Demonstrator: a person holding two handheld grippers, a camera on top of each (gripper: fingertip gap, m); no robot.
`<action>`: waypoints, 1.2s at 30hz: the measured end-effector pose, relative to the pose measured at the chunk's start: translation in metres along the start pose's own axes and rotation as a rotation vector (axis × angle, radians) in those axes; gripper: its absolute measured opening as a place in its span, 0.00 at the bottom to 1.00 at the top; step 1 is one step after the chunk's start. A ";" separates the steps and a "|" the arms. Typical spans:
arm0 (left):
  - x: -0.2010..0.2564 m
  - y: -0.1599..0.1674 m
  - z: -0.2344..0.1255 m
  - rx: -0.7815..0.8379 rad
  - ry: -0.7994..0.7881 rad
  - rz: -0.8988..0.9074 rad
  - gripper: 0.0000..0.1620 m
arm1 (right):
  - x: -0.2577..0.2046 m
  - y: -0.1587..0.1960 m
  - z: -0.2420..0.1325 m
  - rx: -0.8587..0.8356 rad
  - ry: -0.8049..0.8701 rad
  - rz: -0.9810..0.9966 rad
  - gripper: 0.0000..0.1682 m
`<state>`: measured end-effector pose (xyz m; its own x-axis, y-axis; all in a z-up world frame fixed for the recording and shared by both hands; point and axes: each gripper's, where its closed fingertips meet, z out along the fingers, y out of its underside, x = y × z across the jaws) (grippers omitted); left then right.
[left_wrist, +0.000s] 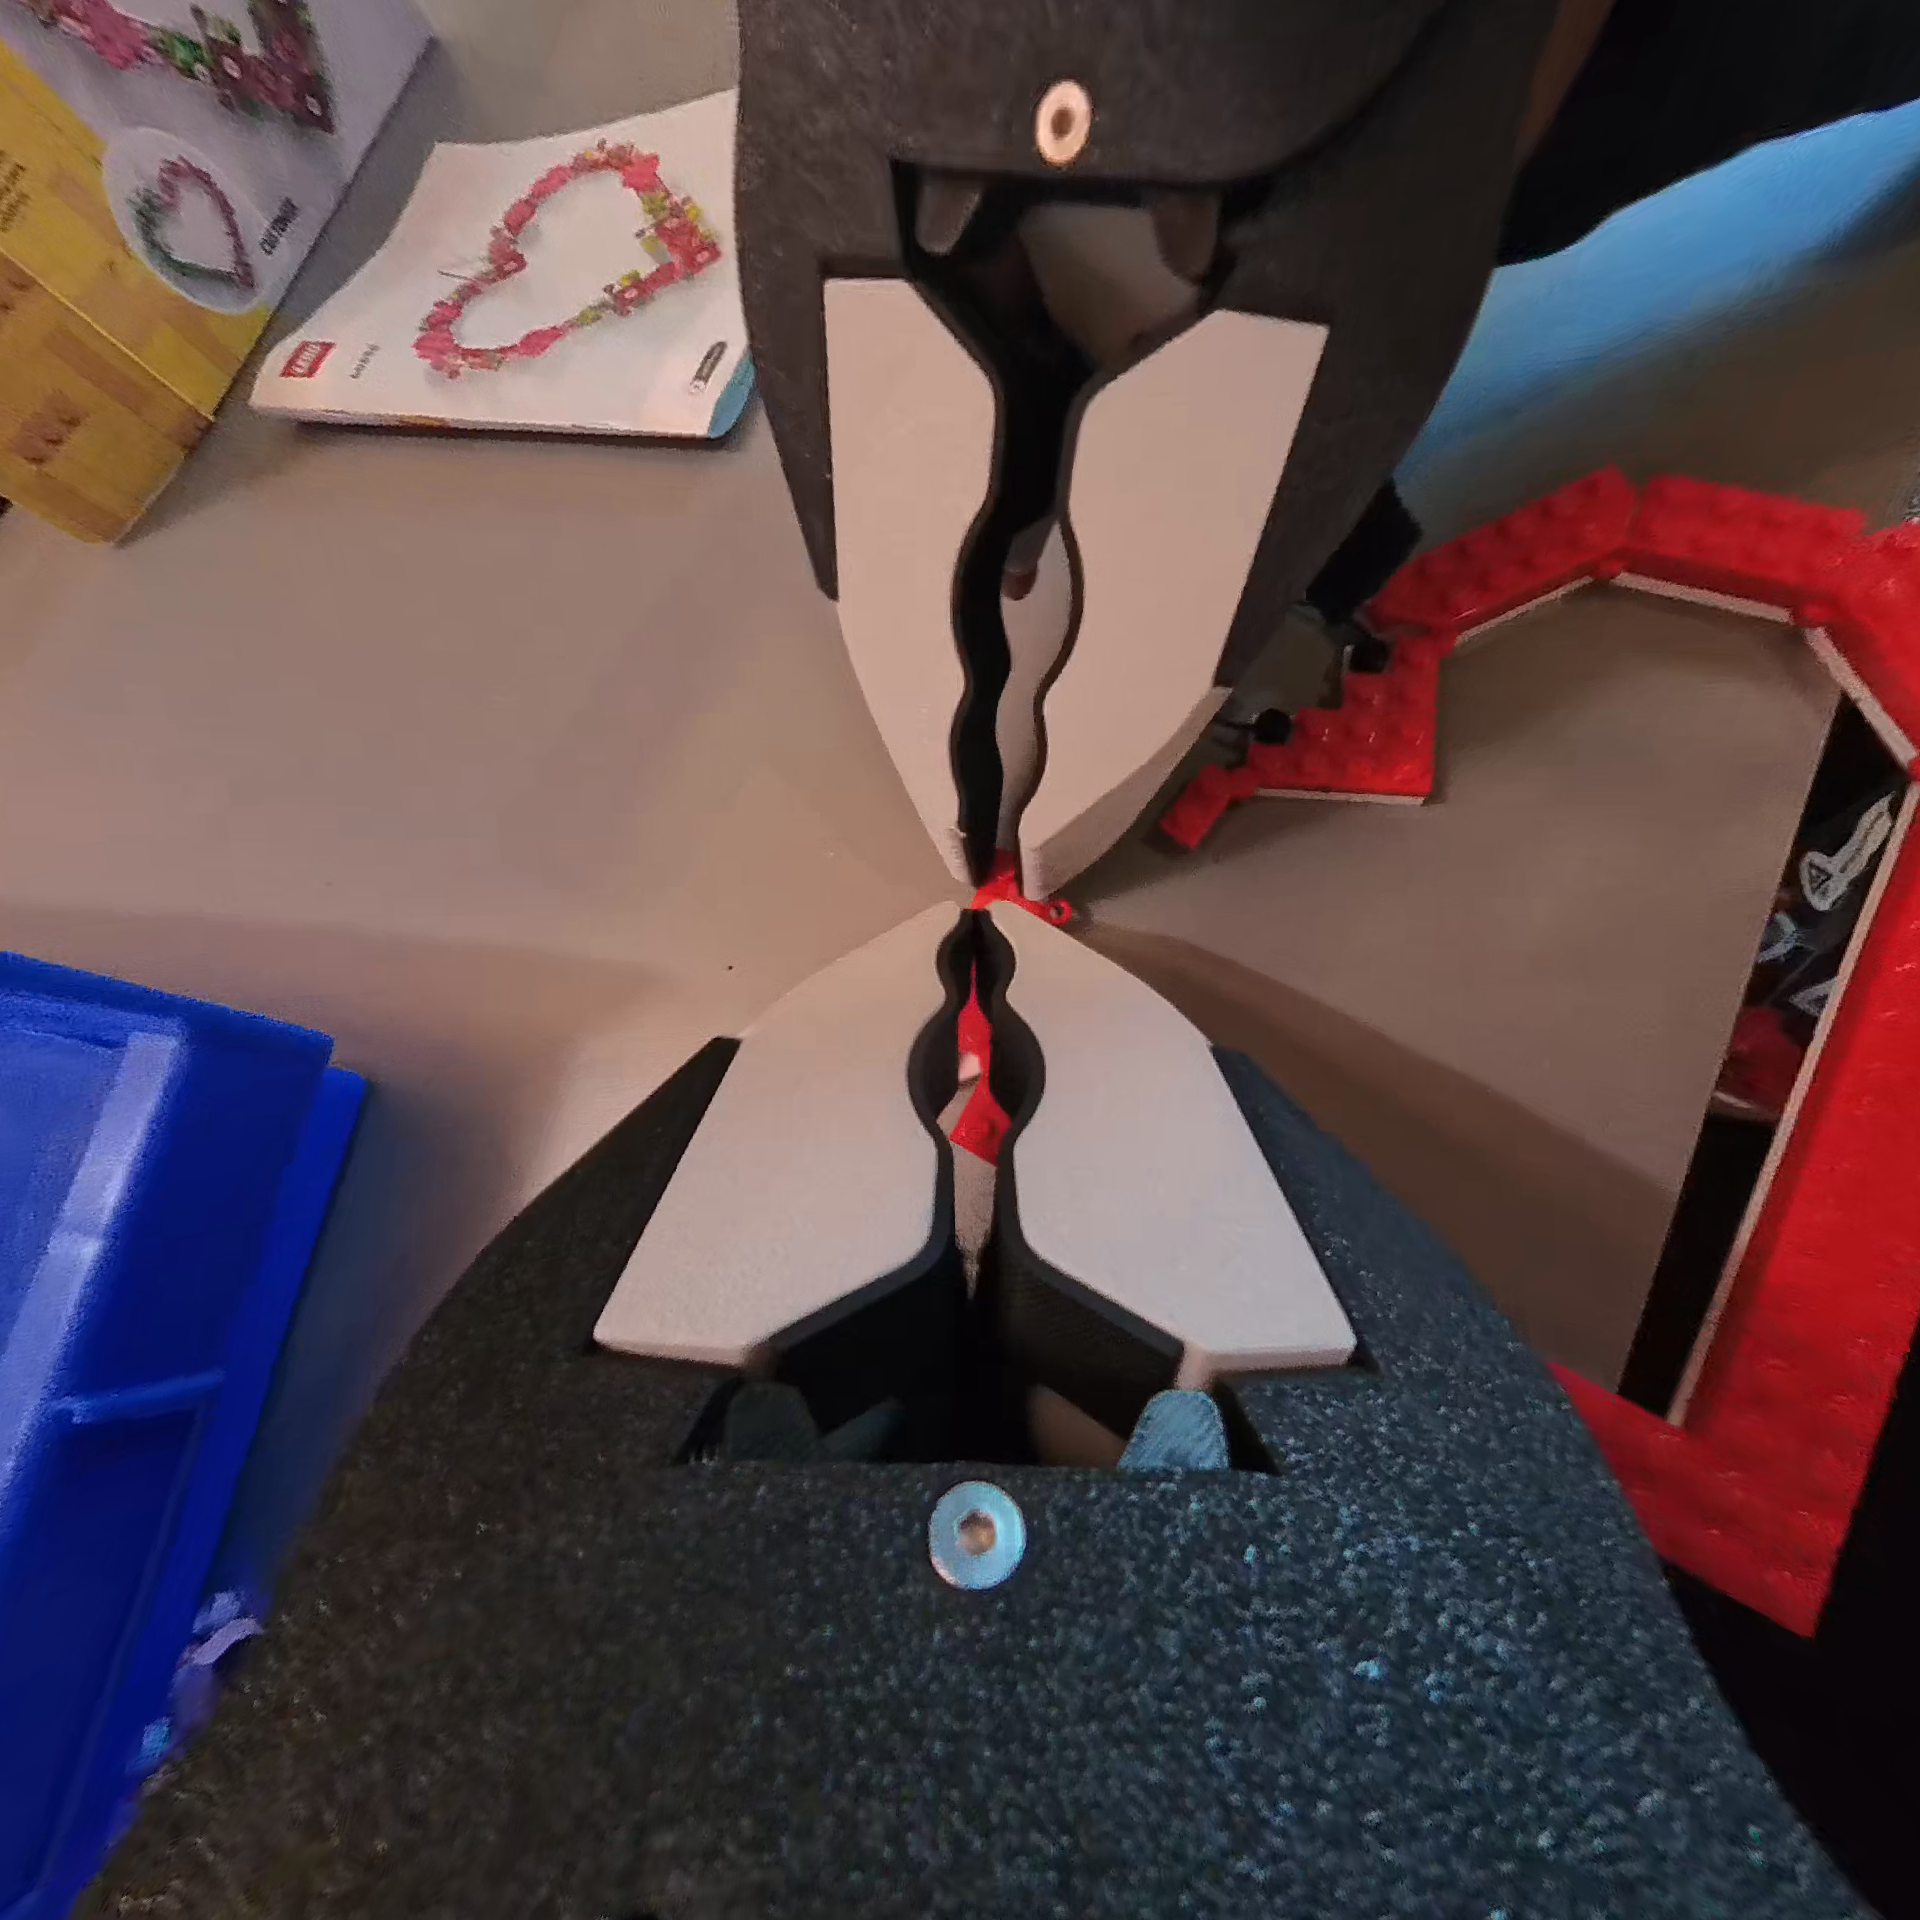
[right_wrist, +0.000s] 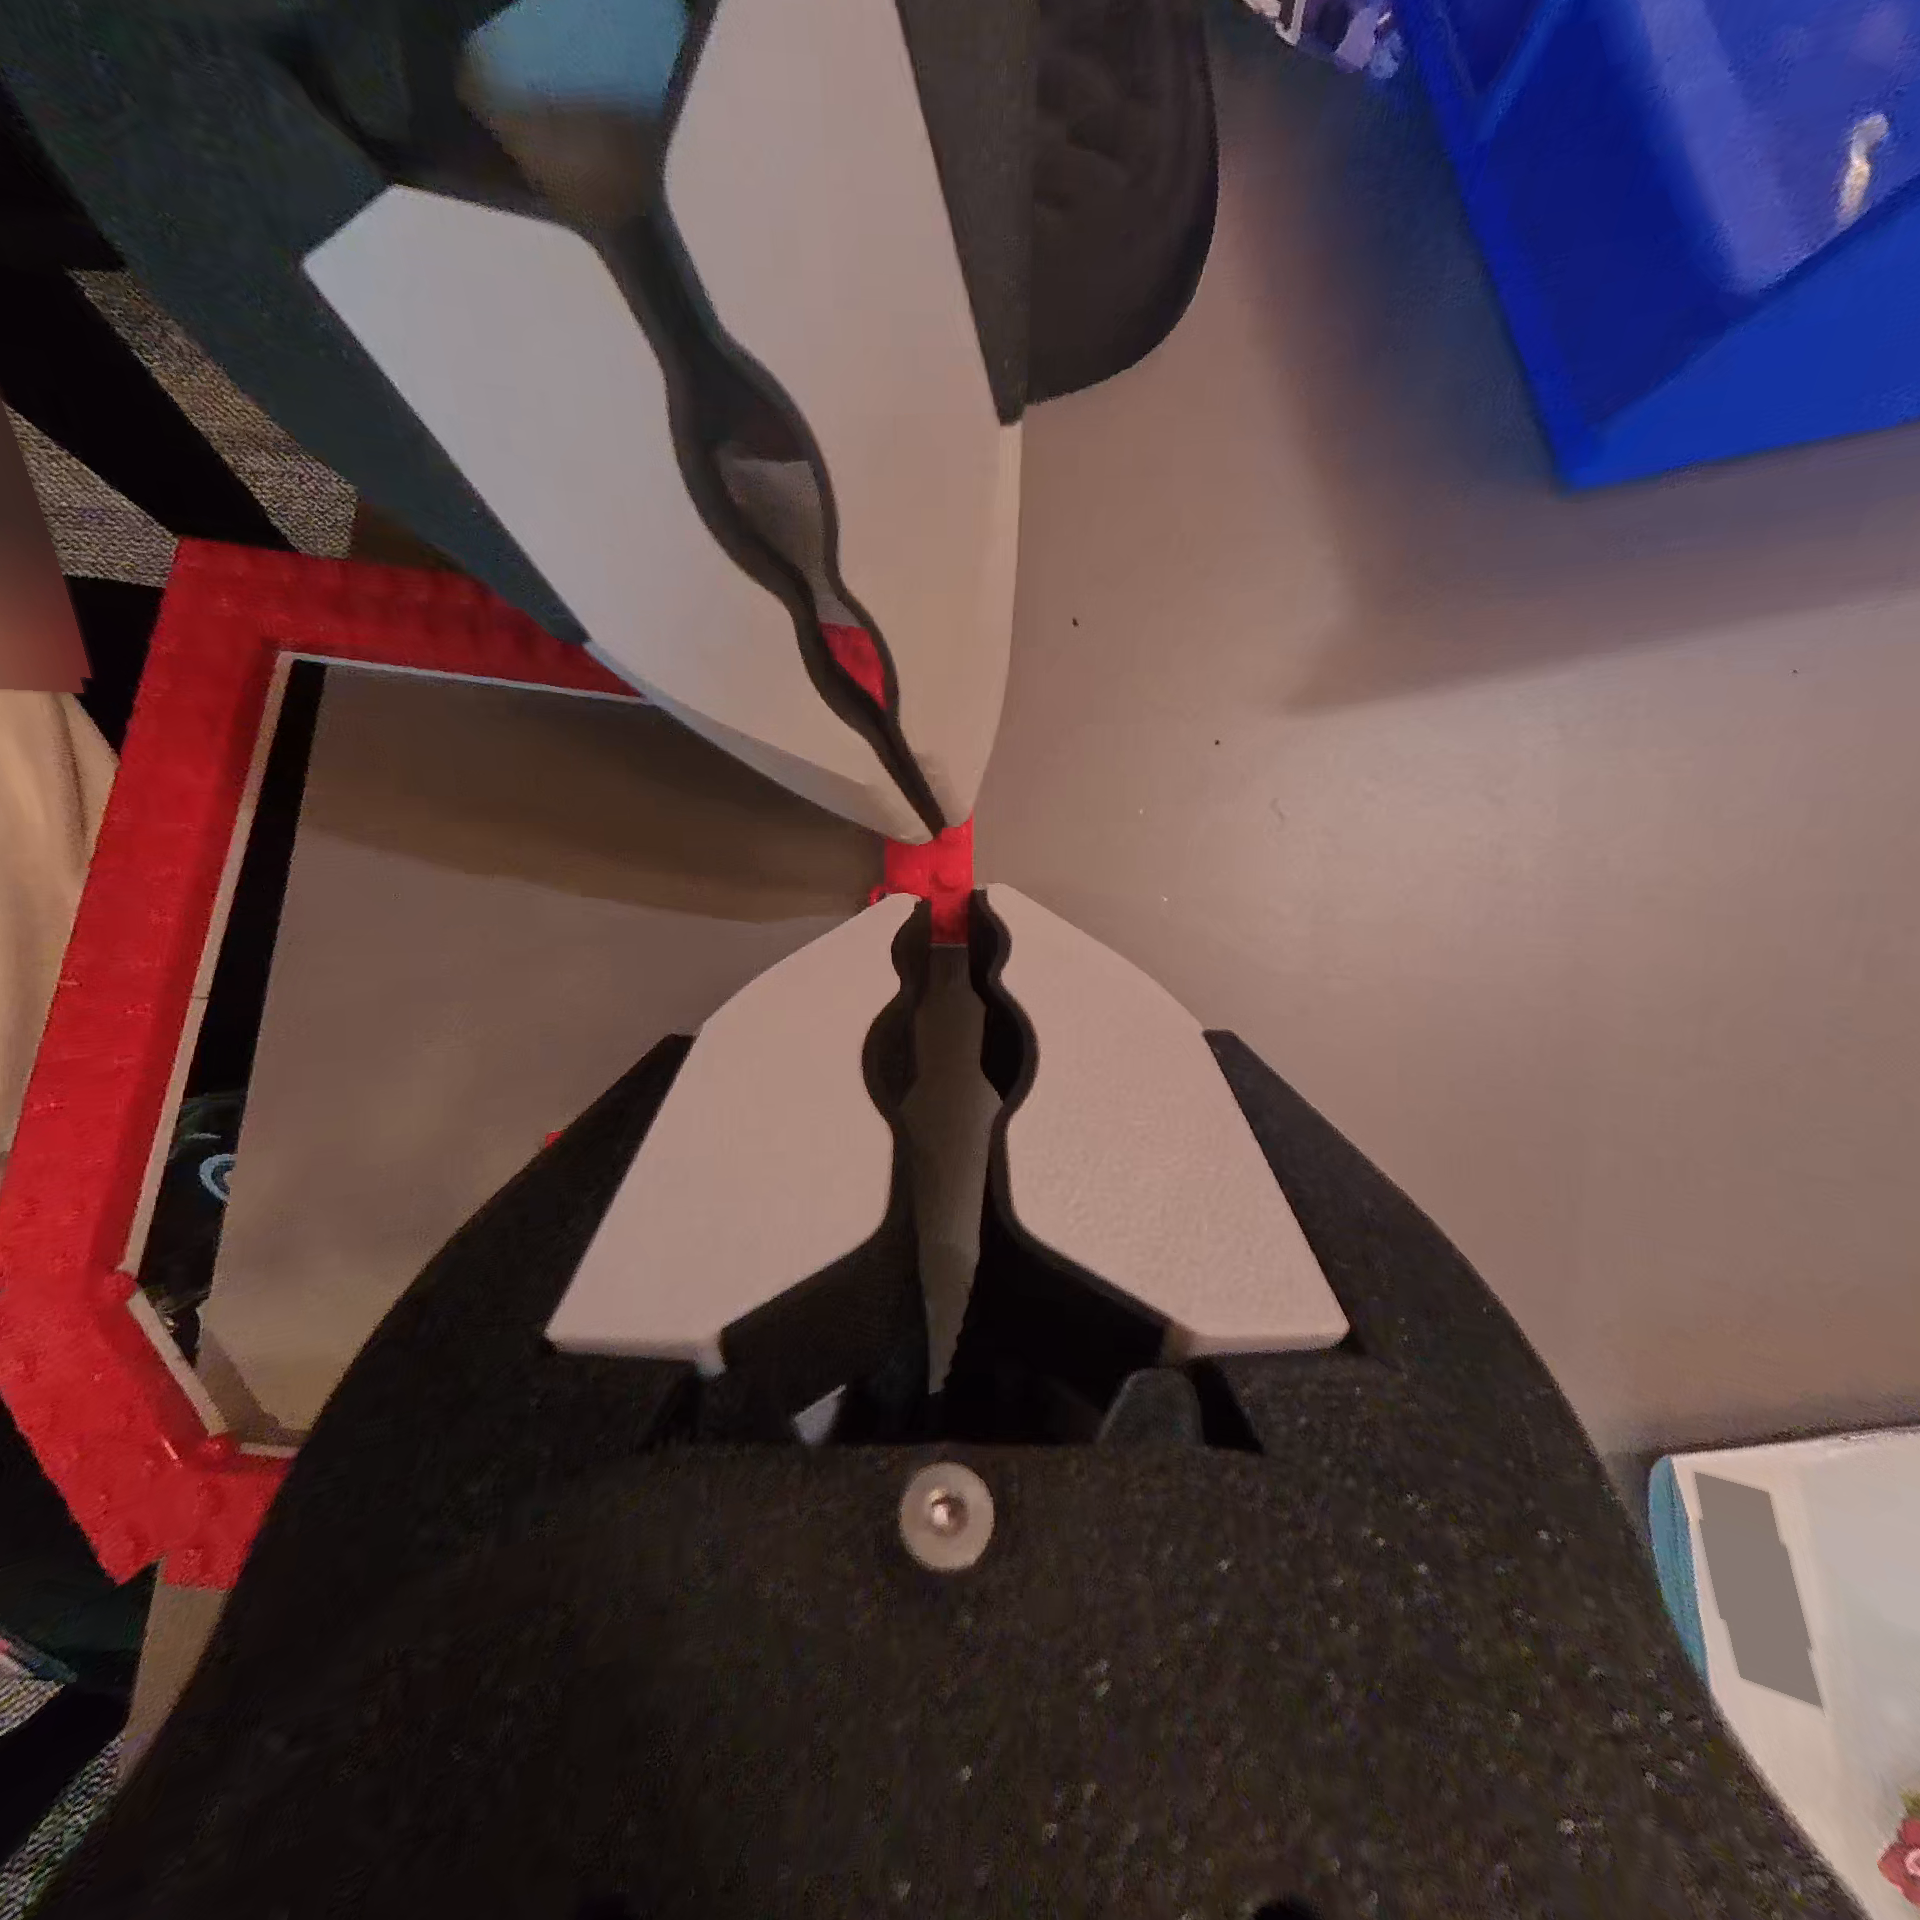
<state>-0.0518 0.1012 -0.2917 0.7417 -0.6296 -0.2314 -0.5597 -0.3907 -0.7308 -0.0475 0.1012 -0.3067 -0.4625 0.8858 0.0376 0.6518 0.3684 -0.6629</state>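
At the far left of my left wrist view: a blue bin (left_wrist: 156, 1299) on the grey table (left_wrist: 468, 727); behind it a yellow-sided box (left_wrist: 135, 312) and a booklet (left_wrist: 520, 301) picturing a flower heart.

Centre: my left gripper (left_wrist: 977, 920), fingers pinched narrow on a small red brick piece (left_wrist: 1003, 891). My right gripper (left_wrist: 992, 842) meets it tip to tip from the opposite side, fingers likewise closed on the same piece. More red shows in the gap between my left fingers; I cannot tell whether it is part of that piece.

Right: a red studded brick frame (left_wrist: 1766, 582) lying flat at the table edge, apart from both grippers.

Right wrist view: frame (right_wrist: 114, 935) at left, the piece (right_wrist: 935, 868) clamped between right gripper (right_wrist: 940, 914) and left gripper (right_wrist: 940, 821), the bin (right_wrist: 1714, 260) upper right.
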 end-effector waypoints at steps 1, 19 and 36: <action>0.003 0.002 0.001 -0.020 0.013 0.013 0.00 | 0.000 0.000 0.000 -0.002 0.001 -0.003 0.04; 0.002 0.007 0.007 -0.064 0.022 -0.005 0.00 | 0.003 -0.034 -0.024 0.114 0.079 -0.194 0.00; 0.004 0.008 0.006 -0.055 0.017 0.017 0.00 | 0.000 0.002 0.002 0.022 -0.186 0.134 0.05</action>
<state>-0.0509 0.0998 -0.3020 0.7258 -0.6477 -0.2317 -0.5917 -0.4161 -0.6905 -0.0473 0.1010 -0.3092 -0.4769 0.8585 -0.1888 0.7025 0.2431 -0.6689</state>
